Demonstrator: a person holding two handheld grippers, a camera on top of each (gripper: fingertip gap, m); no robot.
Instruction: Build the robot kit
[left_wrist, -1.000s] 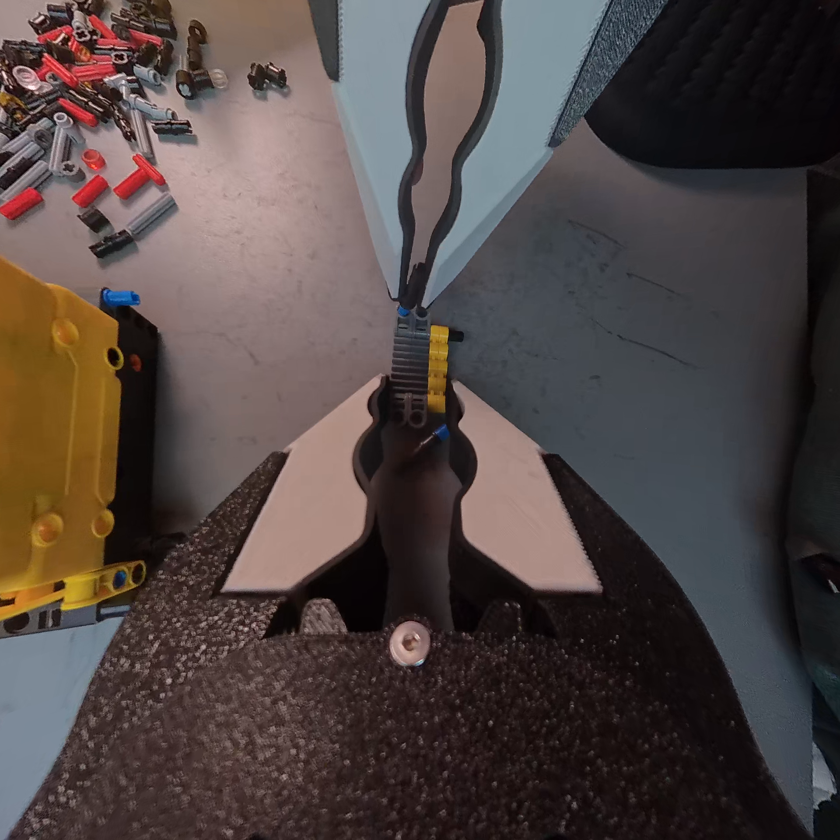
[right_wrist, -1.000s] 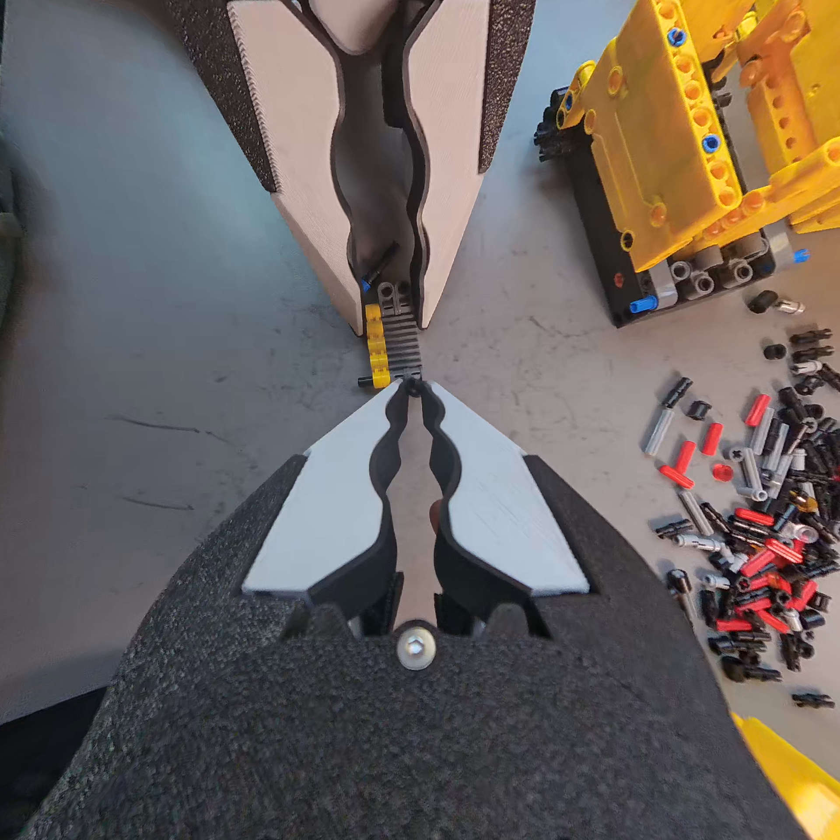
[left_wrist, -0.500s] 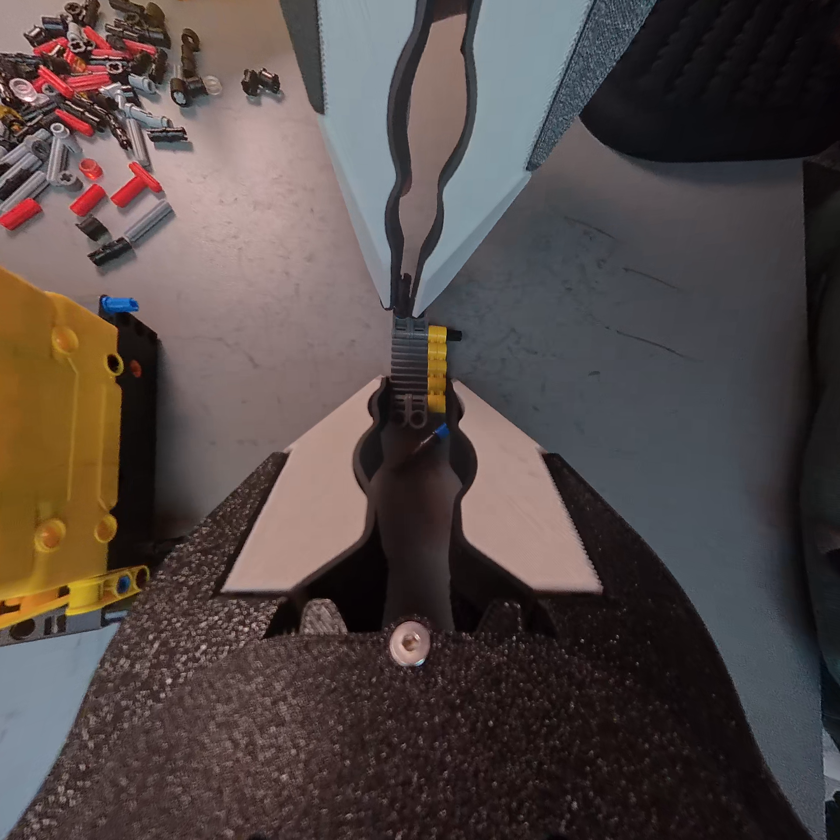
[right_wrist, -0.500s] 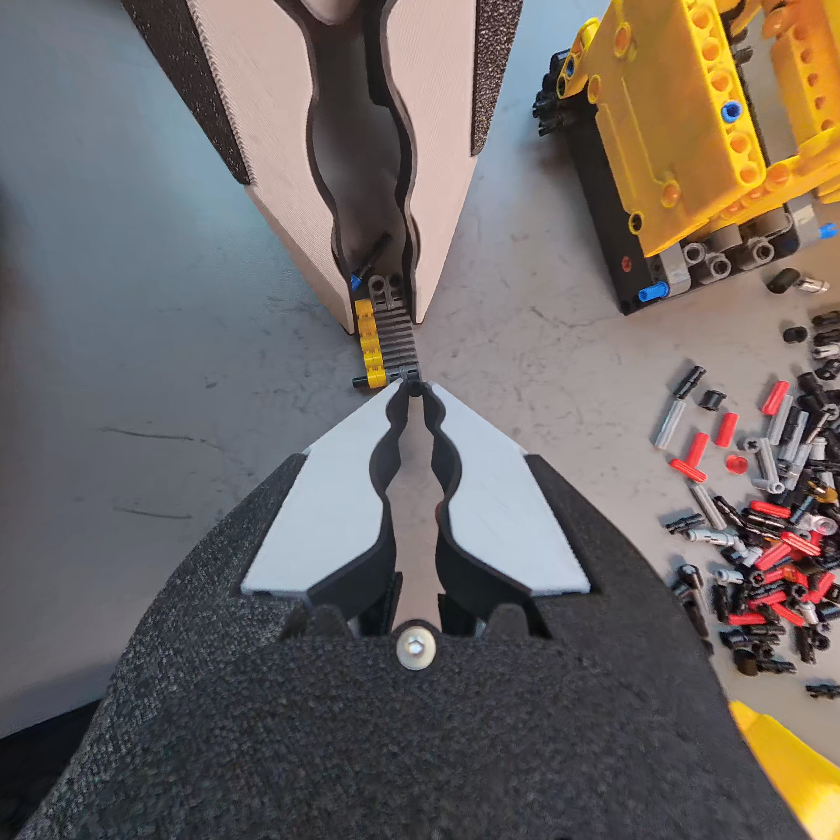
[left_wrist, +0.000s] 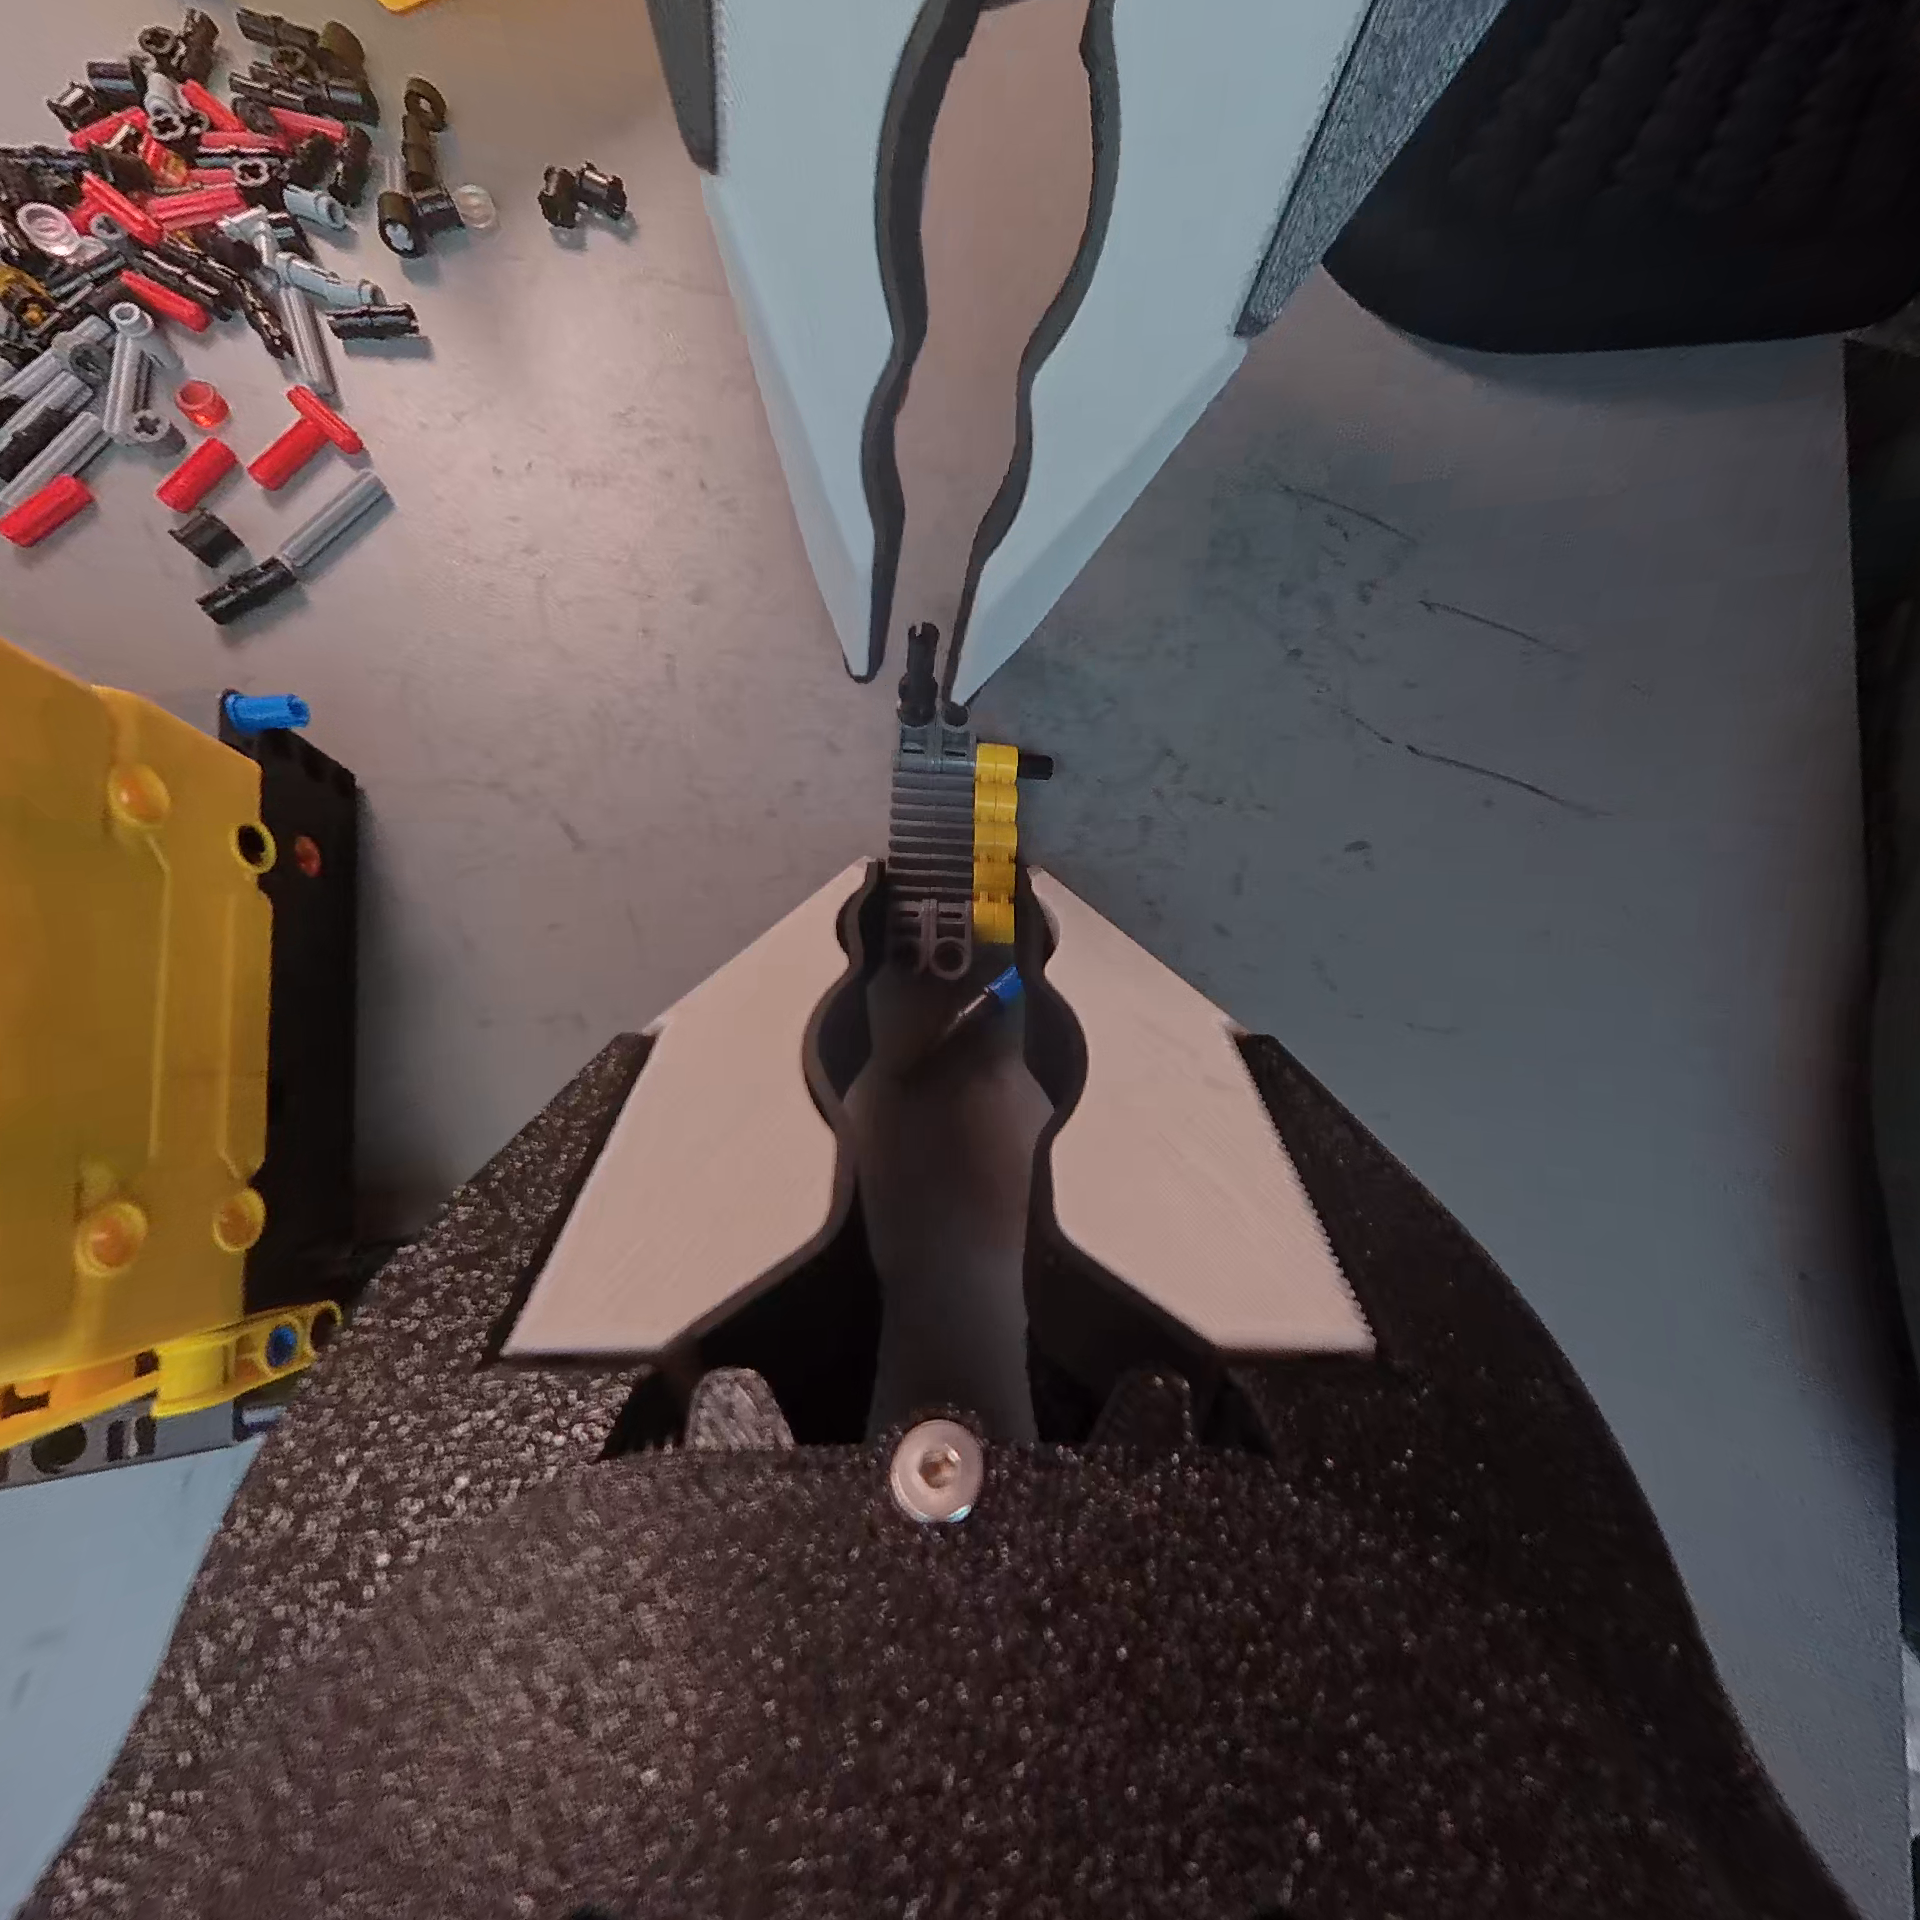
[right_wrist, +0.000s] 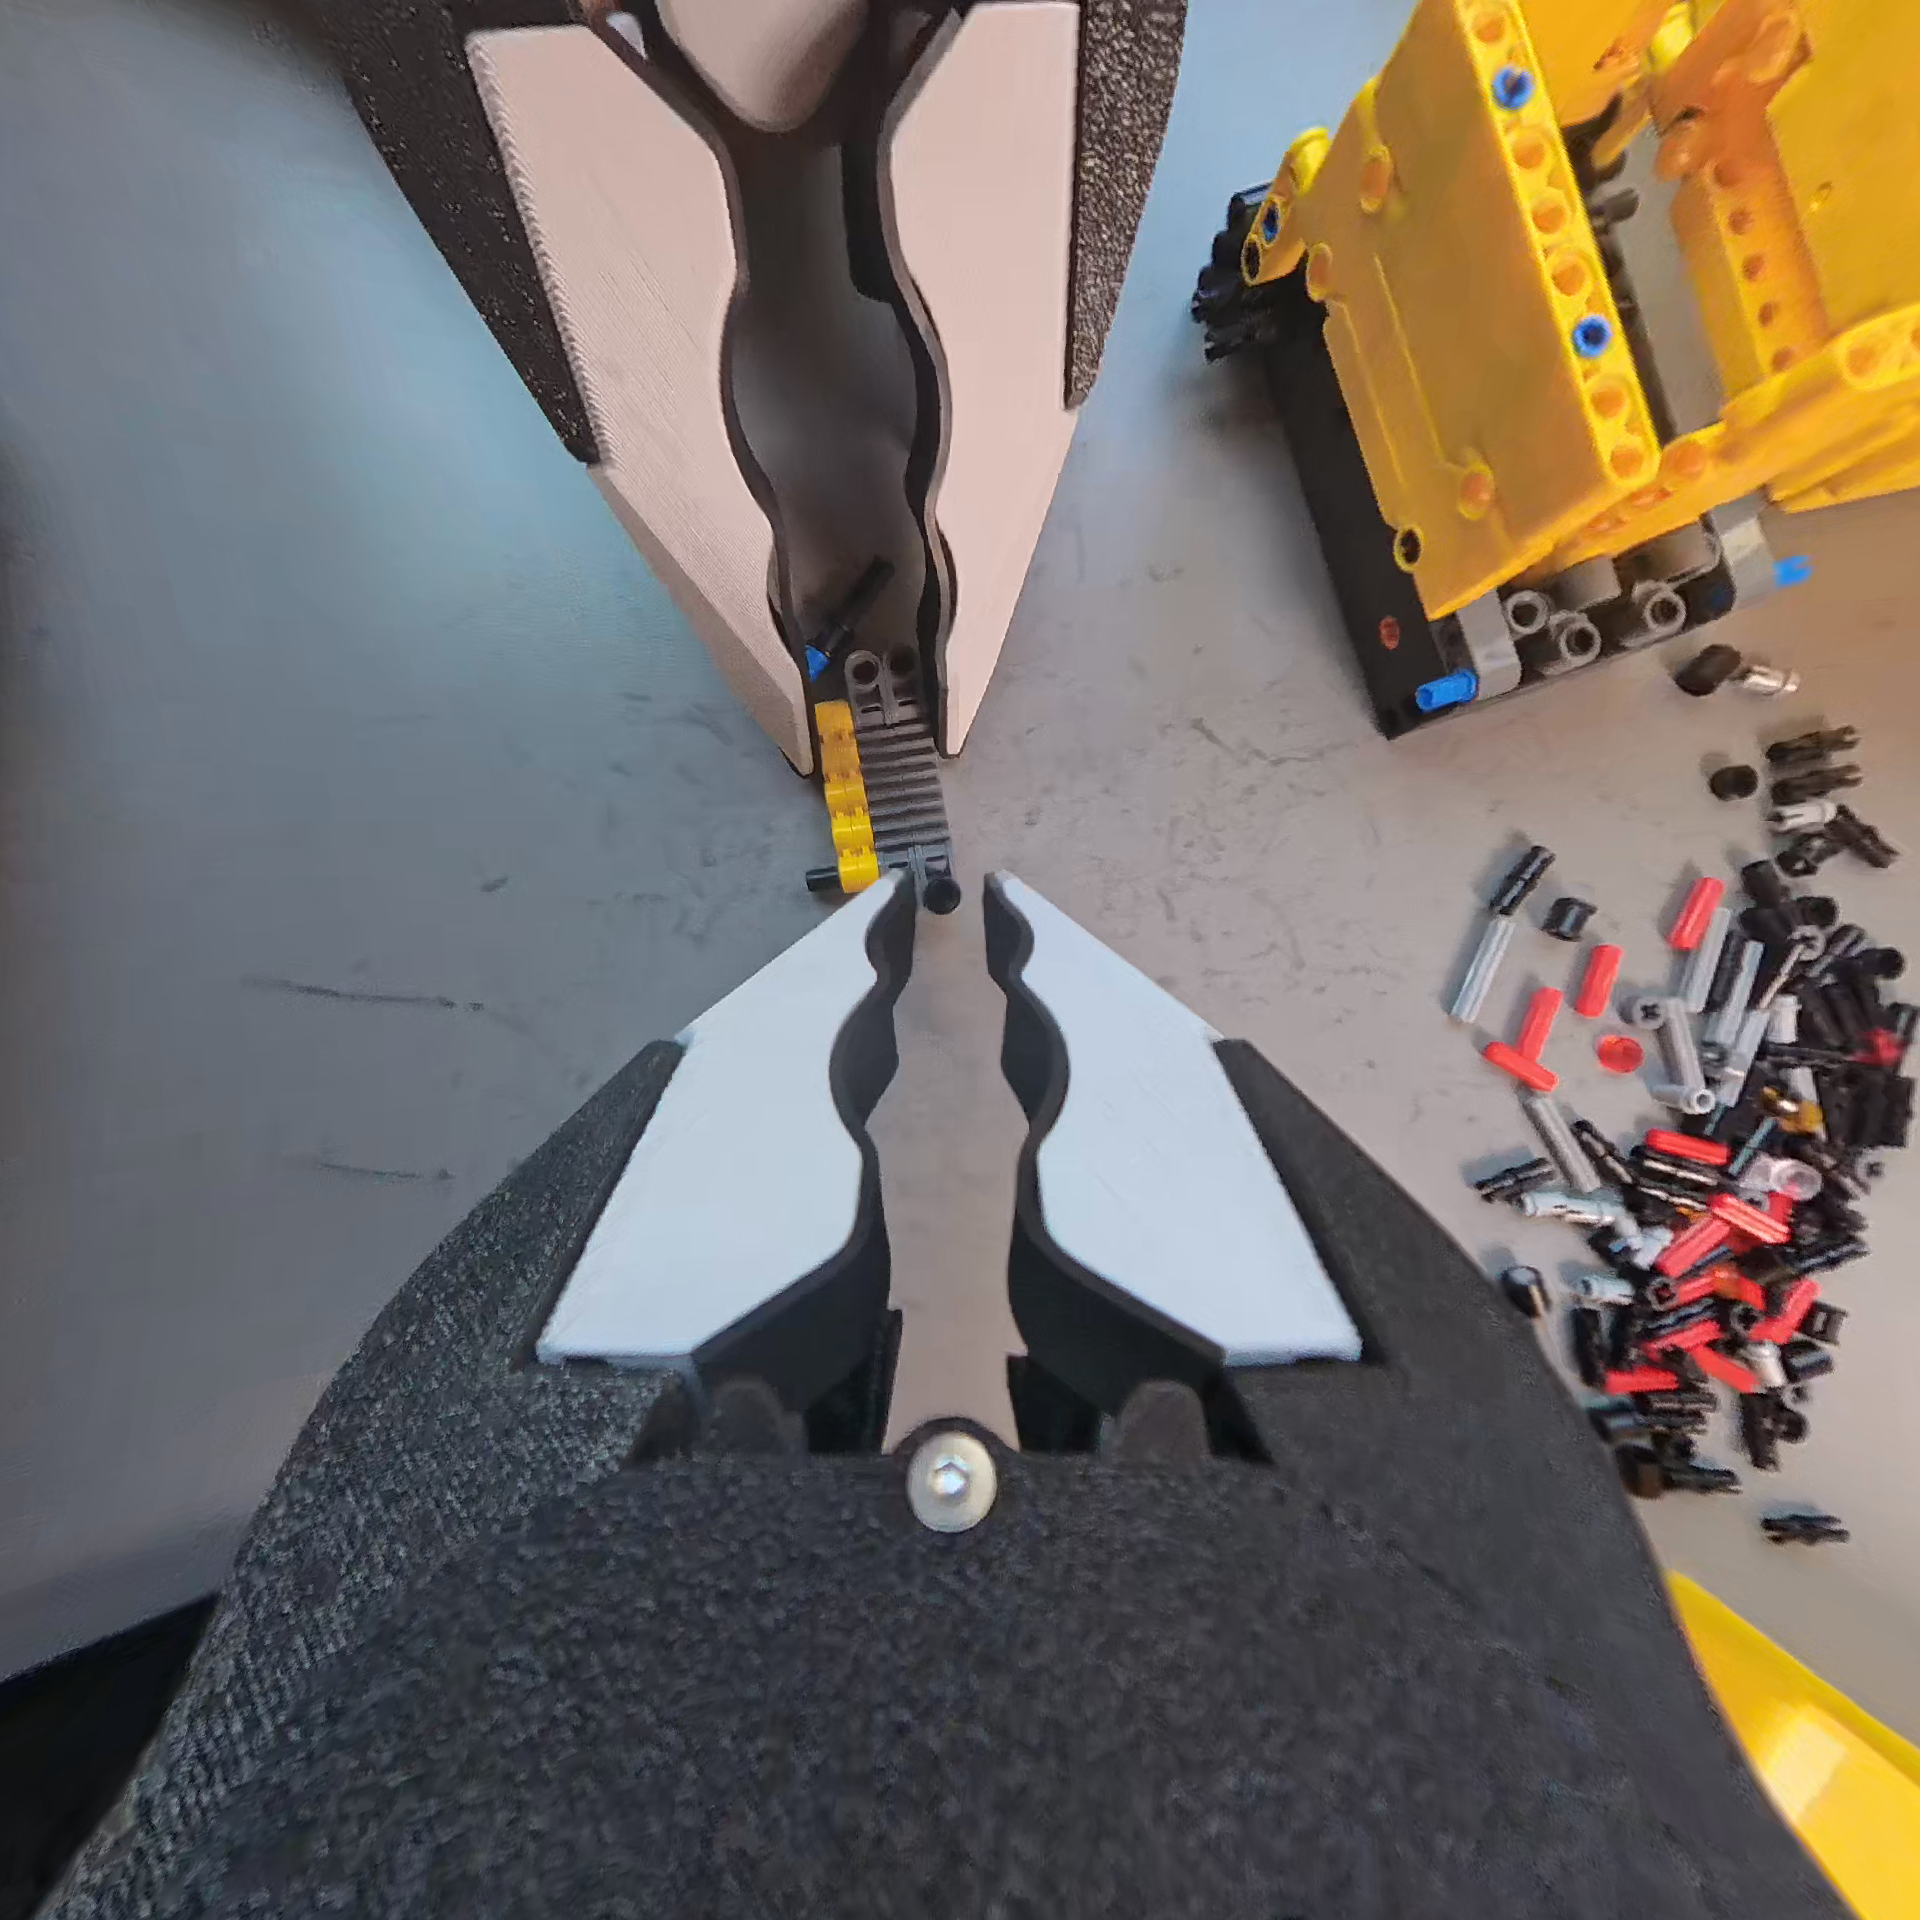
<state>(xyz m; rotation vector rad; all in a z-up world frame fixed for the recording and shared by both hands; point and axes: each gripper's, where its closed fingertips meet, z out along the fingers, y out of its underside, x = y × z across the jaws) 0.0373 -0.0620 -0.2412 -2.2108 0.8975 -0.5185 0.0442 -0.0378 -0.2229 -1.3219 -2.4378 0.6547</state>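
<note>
My left gripper (left_wrist: 948, 899) is shut on a small assembly (left_wrist: 933, 826): a grey toothed rack with a yellow beam (left_wrist: 994, 831) on its side. It holds the assembly just above the grey table. A black pin (left_wrist: 920, 665) sticks out of the rack's far end. A blue-tipped black pin (left_wrist: 987, 997) lies between the left fingers behind the rack. My right gripper (right_wrist: 943, 888) faces the left gripper (right_wrist: 873, 727), slightly open, with its tips on either side of the black pin (right_wrist: 940, 894). The assembly (right_wrist: 904, 790) spans the gap between the two grippers.
A large yellow and black brick model (left_wrist: 125, 1039) stands to the left, and it also shows in the right wrist view (right_wrist: 1558, 364). A pile of loose red, black and grey pins (left_wrist: 156, 260) lies behind it (right_wrist: 1714, 1195). A dark padded object (left_wrist: 1662, 156) is at the far right. The tips of both grippers are at nearly the same place.
My right gripper was shut on the black pin at the rack's end. It has opened and left the pin seated in the rack. My left gripper still holds the assembly.
</note>
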